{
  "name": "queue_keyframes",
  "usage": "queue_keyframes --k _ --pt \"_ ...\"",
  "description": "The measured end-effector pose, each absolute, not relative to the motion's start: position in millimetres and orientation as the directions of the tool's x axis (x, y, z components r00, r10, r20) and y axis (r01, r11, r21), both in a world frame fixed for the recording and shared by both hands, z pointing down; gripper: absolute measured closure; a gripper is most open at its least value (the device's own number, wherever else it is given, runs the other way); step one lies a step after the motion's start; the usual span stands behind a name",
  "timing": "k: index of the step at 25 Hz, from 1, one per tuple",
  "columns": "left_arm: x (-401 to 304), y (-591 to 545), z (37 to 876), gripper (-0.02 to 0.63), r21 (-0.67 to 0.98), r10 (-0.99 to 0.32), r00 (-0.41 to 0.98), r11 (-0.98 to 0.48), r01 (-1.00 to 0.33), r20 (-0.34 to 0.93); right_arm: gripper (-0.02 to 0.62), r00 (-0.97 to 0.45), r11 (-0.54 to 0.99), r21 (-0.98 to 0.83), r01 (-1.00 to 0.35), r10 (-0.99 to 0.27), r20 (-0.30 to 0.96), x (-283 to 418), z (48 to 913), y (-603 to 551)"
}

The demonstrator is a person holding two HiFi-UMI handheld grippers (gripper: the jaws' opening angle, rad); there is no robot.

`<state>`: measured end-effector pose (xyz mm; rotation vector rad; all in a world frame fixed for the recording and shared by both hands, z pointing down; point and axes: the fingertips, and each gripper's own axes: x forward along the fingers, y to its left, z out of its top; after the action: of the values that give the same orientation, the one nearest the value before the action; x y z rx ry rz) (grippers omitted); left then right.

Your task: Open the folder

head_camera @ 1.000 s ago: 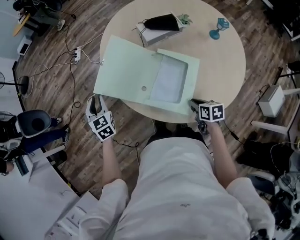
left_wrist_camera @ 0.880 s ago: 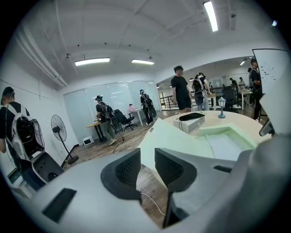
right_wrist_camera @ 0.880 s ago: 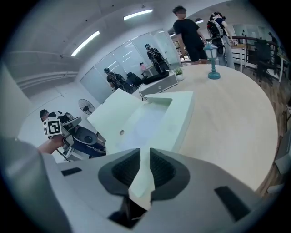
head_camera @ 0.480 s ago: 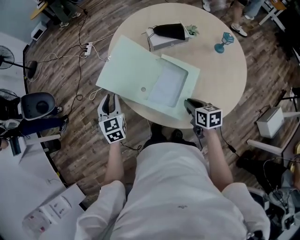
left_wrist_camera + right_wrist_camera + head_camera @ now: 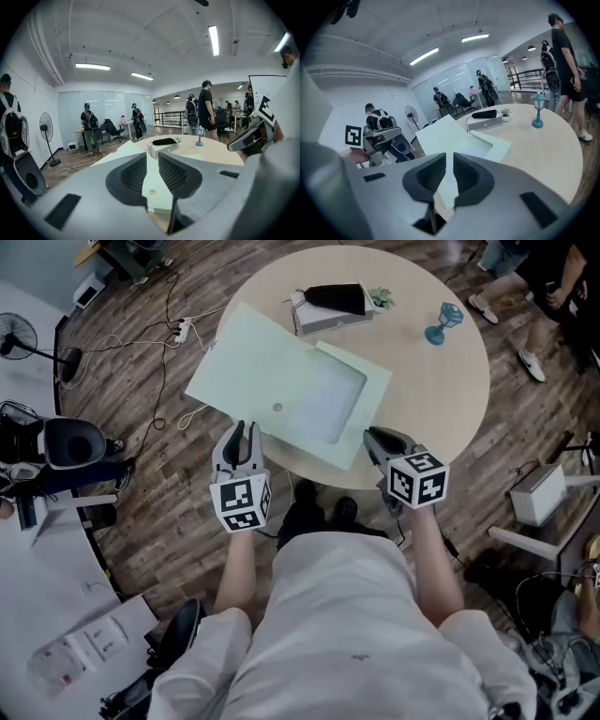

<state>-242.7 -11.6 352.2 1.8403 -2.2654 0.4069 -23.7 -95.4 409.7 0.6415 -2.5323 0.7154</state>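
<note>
A black pouch hides the top of the white box at the table's far edge. Two grippers, left gripper and right gripper: jaws just narrowed to slits, nothing between. One green folder lies open, overhanging the left edge.

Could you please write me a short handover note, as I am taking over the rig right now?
Left gripper: empty, jaws a little apart, have just been closing; held off the round table at its near edge.
Right gripper: the same, by the near corner of the folder.
The folder lies open on the table, left cover overhanging the edge.
Done: folder opened. Left: nothing that I can see.
</note>
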Motion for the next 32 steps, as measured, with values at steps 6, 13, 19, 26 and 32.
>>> queue_keyframes --k 6,13,19,26,32 --pt "-193 -8 339 0.549 -0.038 -0.948 -0.116 0.11 -0.993 0.297 0.549 -0.827 0.808 -0.315 -0.498 -0.333 0.452 -20 378 -80" --pt "-154 1 326 0.574 -0.017 -0.96 -0.035 0.031 -0.999 0.276 0.574 -0.857 0.847 -0.277 -0.454 -0.329 0.396 -26 354 -61" --pt "-143 13 322 0.588 0.008 -0.962 -0.023 0.026 -1.0 0.274 0.58 -0.877 0.869 -0.268 -0.415 -0.305 0.371 -33 345 -47" --pt "-138 18 323 0.598 0.036 -0.962 -0.004 0.014 -0.999 0.275 0.591 -0.888 0.889 -0.235 -0.393 -0.301 0.348 -37 336 -39" --pt "-132 16 320 0.6 0.04 -0.964 0.02 -0.009 -0.999 0.266 0.592 -0.887 0.901 -0.204 -0.382 -0.295 0.356 -36 336 -33"
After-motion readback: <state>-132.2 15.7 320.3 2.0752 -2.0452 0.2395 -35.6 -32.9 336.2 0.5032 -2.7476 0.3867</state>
